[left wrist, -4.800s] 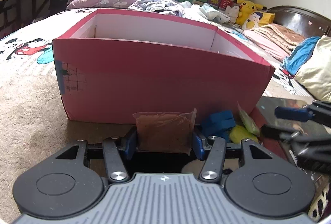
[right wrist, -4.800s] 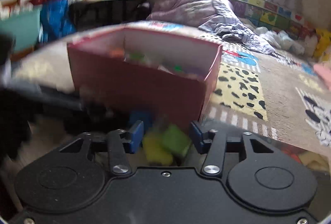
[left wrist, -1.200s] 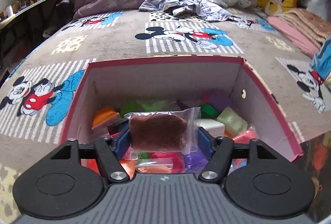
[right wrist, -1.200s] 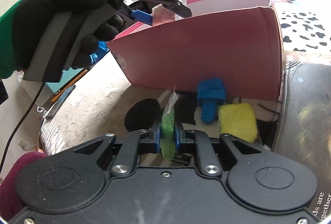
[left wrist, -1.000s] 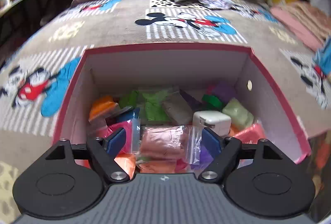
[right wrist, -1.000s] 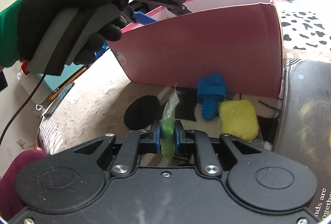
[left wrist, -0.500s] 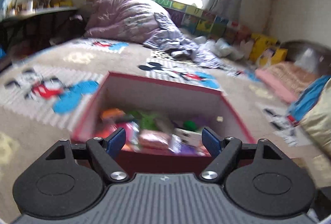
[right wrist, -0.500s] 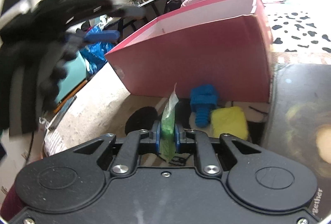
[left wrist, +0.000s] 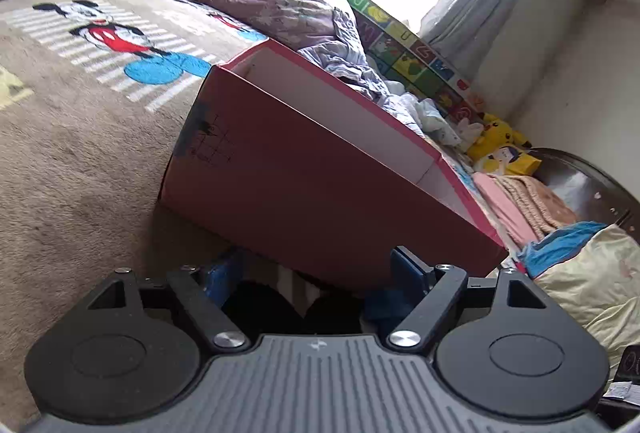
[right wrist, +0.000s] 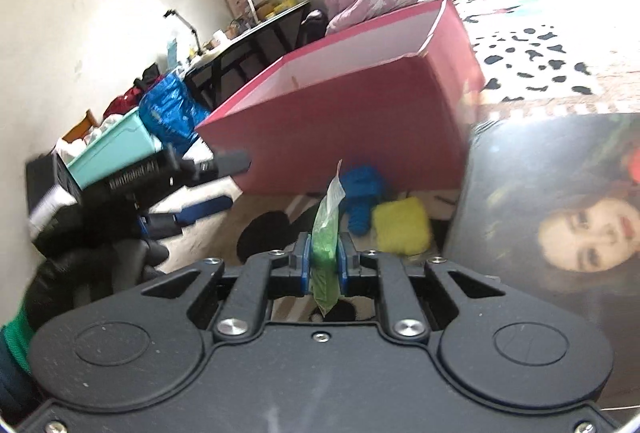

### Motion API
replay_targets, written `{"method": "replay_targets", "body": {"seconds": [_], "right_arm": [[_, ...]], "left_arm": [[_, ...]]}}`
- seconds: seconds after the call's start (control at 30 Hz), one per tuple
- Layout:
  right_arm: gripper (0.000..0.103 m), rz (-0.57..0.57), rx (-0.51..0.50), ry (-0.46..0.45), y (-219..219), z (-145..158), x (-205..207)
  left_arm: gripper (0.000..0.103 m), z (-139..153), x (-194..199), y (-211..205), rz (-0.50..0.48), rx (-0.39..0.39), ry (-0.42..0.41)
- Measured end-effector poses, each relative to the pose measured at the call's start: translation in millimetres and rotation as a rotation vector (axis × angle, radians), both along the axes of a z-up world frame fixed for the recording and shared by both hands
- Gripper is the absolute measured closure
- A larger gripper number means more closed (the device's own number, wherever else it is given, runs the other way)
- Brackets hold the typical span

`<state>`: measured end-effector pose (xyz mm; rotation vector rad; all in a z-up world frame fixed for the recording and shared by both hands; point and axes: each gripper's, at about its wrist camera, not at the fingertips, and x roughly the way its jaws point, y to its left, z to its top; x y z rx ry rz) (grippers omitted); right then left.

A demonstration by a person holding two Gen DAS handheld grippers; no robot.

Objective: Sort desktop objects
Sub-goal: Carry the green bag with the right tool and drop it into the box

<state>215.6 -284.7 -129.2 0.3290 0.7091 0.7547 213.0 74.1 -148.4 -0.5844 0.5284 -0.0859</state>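
A pink cardboard box (left wrist: 320, 169) stands on the bedspread; it also shows in the right wrist view (right wrist: 360, 113). My left gripper (left wrist: 312, 273) is open and empty, low in front of the box's near wall. A blue toy (left wrist: 380, 303) lies by its right finger. My right gripper (right wrist: 323, 257) is shut on a green bag (right wrist: 326, 233), held on edge above the bedspread. Beyond it lie the blue toy bolt (right wrist: 362, 193) and a yellow block (right wrist: 402, 227) at the foot of the box. The left gripper (right wrist: 208, 189) shows at the left of the right wrist view.
A glossy magazine with a woman's face (right wrist: 560, 233) lies right of the yellow block. A purple duvet (left wrist: 280, 1), pillows (left wrist: 592, 281) and plush toys (left wrist: 500, 141) lie behind and right of the box. A teal bin (right wrist: 116, 149) stands at the left.
My left gripper let the brown bag fall into the box, then drew back and came down in front of the box's outer wall. My right gripper keeps holding the green bag.
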Motion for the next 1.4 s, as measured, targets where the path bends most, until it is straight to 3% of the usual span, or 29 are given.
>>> {"method": "replay_targets", "body": {"seconds": [0.07,0.2,0.37,0.57,0.97,1.0,1.2,1.4], "right_arm": [[0.09,-0.012,0.009,0.011,-4.1,0.4,0.5],[0.09,-0.033,0.002,0.022,-8.6,1.1,-0.3],[0.091,-0.076,0.071,0.056,-25.4,5.3,-5.6],[0.09,-0.092,0.158,0.075,-28.3,19.6,-8.2],[0.09,-0.058,0.168,0.036,14.8,75.1,41.5],[0.09,-0.059,0.169,0.036,17.6,78.4,46.0],[0.09,-0.087,0.186,0.099,31.7,85.0,82.0],[0.09,-0.123,0.139,0.17,41.0,78.4,115.0]], "left_arm": [[0.023,0.0,5.6,-2.0,-0.04,0.011,0.022],[0.023,1.3,11.8,-18.9,-0.086,0.161,0.072],[0.023,-2.3,20.8,-44.6,-0.186,0.381,0.121],[0.023,-8.9,29.0,-45.1,-0.189,0.426,0.147],[0.023,-18.9,37.0,-52.1,-0.193,0.509,0.196],[0.023,-12.7,21.3,-63.5,-0.192,0.499,0.195],[0.023,-9.8,22.2,-52.0,-0.19,0.434,0.2],[0.023,-7.9,21.1,-46.4,-0.187,0.379,0.202]]}}
